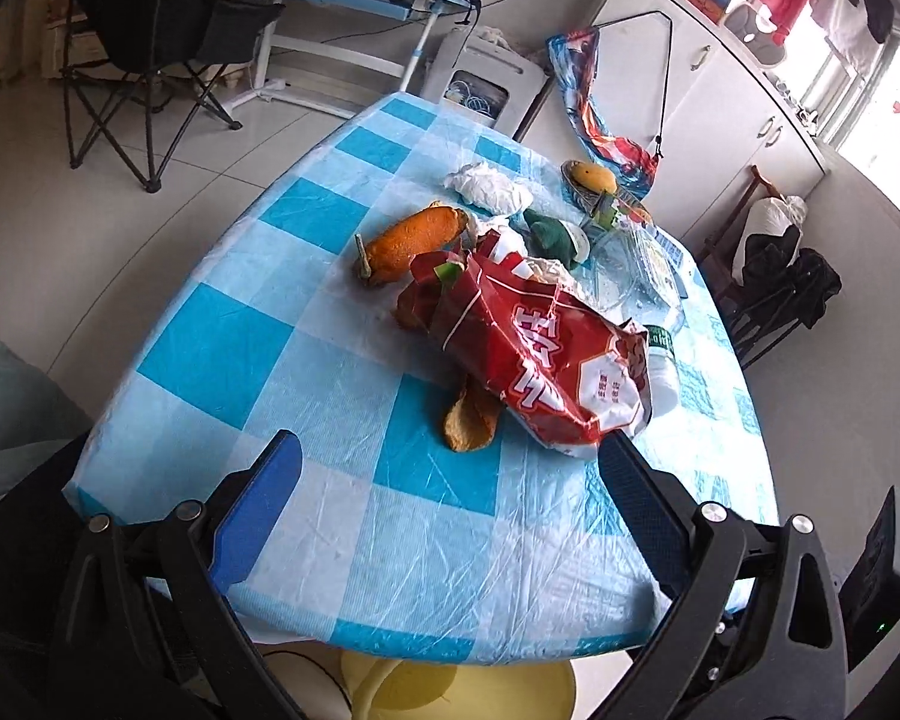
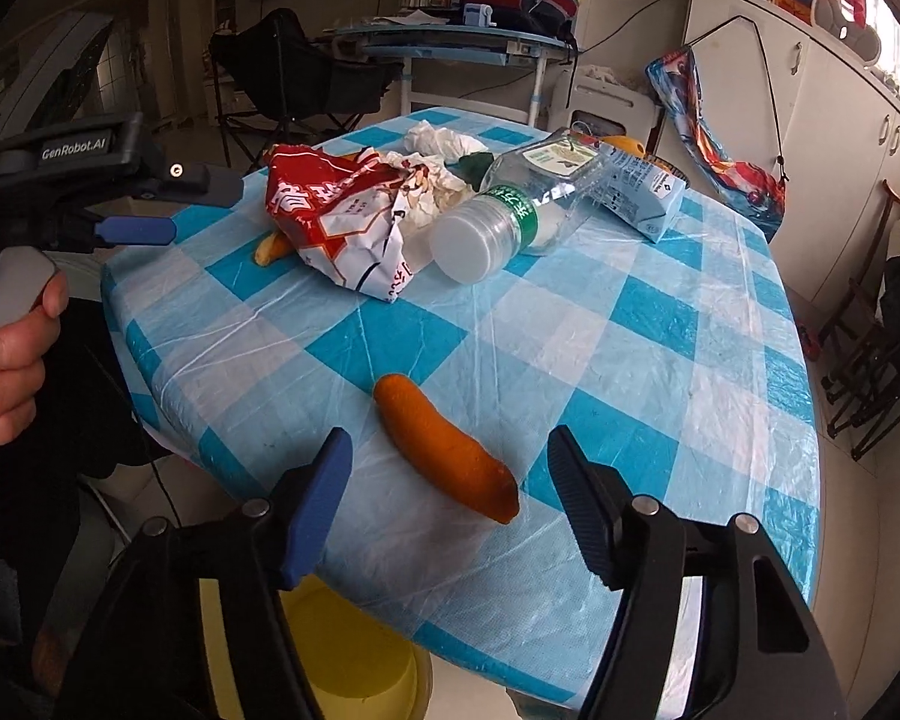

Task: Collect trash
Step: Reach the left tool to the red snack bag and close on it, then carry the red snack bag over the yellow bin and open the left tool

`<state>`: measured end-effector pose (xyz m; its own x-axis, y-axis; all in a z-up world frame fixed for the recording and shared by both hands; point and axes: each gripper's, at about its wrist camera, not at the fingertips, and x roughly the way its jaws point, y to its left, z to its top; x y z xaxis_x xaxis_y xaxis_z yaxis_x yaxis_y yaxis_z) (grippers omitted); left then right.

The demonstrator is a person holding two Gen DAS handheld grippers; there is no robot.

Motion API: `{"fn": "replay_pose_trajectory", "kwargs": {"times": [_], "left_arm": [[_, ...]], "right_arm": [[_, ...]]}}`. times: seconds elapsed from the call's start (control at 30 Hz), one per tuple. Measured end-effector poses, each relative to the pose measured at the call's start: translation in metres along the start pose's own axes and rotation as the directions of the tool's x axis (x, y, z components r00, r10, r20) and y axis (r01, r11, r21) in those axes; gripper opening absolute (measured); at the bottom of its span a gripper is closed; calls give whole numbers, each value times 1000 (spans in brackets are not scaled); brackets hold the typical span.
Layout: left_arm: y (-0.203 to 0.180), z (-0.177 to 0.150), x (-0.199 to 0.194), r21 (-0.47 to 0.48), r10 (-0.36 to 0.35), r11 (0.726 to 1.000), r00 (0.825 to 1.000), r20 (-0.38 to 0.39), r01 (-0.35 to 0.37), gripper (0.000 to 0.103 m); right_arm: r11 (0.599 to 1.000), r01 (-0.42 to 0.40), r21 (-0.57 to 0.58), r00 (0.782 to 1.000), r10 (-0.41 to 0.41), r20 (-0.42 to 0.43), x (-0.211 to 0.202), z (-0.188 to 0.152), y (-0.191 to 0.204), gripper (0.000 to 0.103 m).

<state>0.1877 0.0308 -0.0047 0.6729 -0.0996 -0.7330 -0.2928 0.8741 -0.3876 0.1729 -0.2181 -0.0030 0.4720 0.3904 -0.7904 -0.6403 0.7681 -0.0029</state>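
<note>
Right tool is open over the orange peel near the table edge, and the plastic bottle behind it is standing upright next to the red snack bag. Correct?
Not quite. The plastic bottle is lying on its side, base toward the camera, not upright; the right wrist view shows it. The rest holds: the right tool is open over the orange peel near the table edge, and the bottle is beside the red snack bag.
</note>
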Motion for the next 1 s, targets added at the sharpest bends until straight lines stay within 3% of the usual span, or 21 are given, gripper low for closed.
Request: {"fn": "replay_pose_trajectory", "kwargs": {"times": [0.23,0.27,0.33,0.4,0.5,0.67,1.0], "left_arm": [[1,27,36,-110,-2,994,999,-44,-3,95],[3,30,39,-124,-8,992,999,-45,3,91],[2,35,48,-131,-14,991,998,-55,7,75],[1,39,56,-141,-49,989,997,-66,40,42],[-3,40,58,-129,-71,989,997,-40,66,28],[-6,46,27,-93,-139,985,989,47,143,18],[6,47,-30,-87,-174,979,977,125,186,18]], "right_arm": [[999,-30,39,999,29,23,4,-2,-4,54],[999,-30,42,999,28,27,4,-3,-4,51],[998,-30,51,999,29,34,4,-3,-4,37],[998,-32,61,999,30,41,3,-4,-4,28],[995,-43,91,998,39,46,4,-4,-8,19],[980,-95,176,995,85,61,2,-6,-19,17],[941,-170,292,983,140,121,-16,-13,-29,16]]}}
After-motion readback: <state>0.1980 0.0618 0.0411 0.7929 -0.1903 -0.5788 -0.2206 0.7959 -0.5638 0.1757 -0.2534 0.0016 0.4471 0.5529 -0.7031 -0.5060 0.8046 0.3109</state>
